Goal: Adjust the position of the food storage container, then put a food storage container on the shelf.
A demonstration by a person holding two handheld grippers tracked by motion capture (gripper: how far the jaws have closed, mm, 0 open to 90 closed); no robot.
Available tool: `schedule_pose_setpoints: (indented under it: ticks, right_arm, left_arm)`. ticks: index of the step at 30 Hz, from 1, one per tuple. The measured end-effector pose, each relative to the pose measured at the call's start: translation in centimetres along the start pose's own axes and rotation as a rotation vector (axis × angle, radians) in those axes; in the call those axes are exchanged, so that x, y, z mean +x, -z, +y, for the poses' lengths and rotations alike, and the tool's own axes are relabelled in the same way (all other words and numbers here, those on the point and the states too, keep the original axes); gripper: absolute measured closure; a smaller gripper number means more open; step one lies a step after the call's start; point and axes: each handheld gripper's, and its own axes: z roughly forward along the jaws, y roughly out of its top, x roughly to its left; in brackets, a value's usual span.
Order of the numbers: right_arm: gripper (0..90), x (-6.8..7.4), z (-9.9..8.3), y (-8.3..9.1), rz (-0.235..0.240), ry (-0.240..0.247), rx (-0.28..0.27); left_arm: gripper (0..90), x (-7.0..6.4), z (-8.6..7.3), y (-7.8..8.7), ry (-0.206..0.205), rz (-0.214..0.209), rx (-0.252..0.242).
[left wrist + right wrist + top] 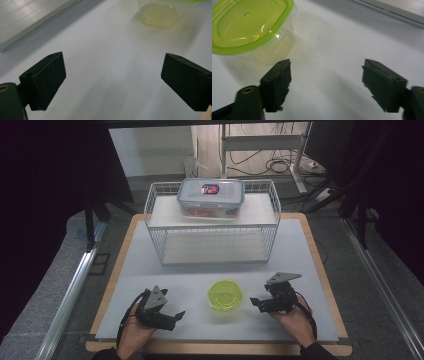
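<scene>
- Where the person's two hands come in at the near edge of the pale table [150,270], a small clear tub with a lime-green lid [225,294] stands between them, upright, lid on.
- The tub looks empty; through its clear wall in the right gripper view [249,32] only the yellowish base shows.
- The left gripper [172,316] rests low at the near left, its jaws spread wide with bare table between them; it holds nothing. In the left gripper view [112,75] the tub's base [160,15] sits ahead, well apart from the jaws.
- The right gripper [256,303] lies just to the right of the tub, jaws wide apart and empty, close to the tub but not touching it.
- At the far side stands a white wire rack [212,227] with two shelves.
- On its upper shelf sits a larger clear box with a blue-edged clip lid [210,196]. Something reddish shows inside; what it is cannot be told.
</scene>
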Motion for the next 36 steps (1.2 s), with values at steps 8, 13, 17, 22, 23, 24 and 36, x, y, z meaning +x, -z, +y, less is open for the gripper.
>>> schedule_pose_setpoints:
  ticks: [8, 13, 17, 22, 23, 24, 36]
  right_arm:
    - [10.4, -0.1, 0.1, -0.1, 0.037, -0.030, 0.001]
    - [8.5, 0.4, 0.3, 0.0, 0.040, -0.051, 0.028]
    - [13.1, 0.6, 0.4, 0.3, 0.037, -0.060, 0.030]
    - [25.5, 0.7, 0.8, 0.9, 0.052, -0.064, -0.008]
    - [27.1, 0.7, 0.9, 0.9, 0.064, -0.069, -0.016]
    - [28.5, 0.8, 1.0, 1.1, 0.078, -0.080, -0.024]
    - [42.4, 1.2, 2.1, 1.2, 0.185, -0.167, -0.101]
  left_arm:
    - [5.7, 0.0, -0.1, 0.0, -0.006, -0.001, 0.002]
    - [5.7, -0.1, 0.0, -0.1, -0.009, -0.001, 0.004]
    - [5.7, -0.1, 0.0, -0.1, -0.010, -0.001, 0.003]
    - [5.7, -0.1, 0.0, -0.1, -0.011, 0.002, 0.002]
    - [5.7, -0.1, 0.0, -0.1, -0.011, 0.003, 0.002]
    - [5.7, -0.1, 0.0, -0.1, -0.012, 0.003, 0.002]
    - [5.7, -0.2, 0.0, -0.1, -0.018, 0.006, 0.002]
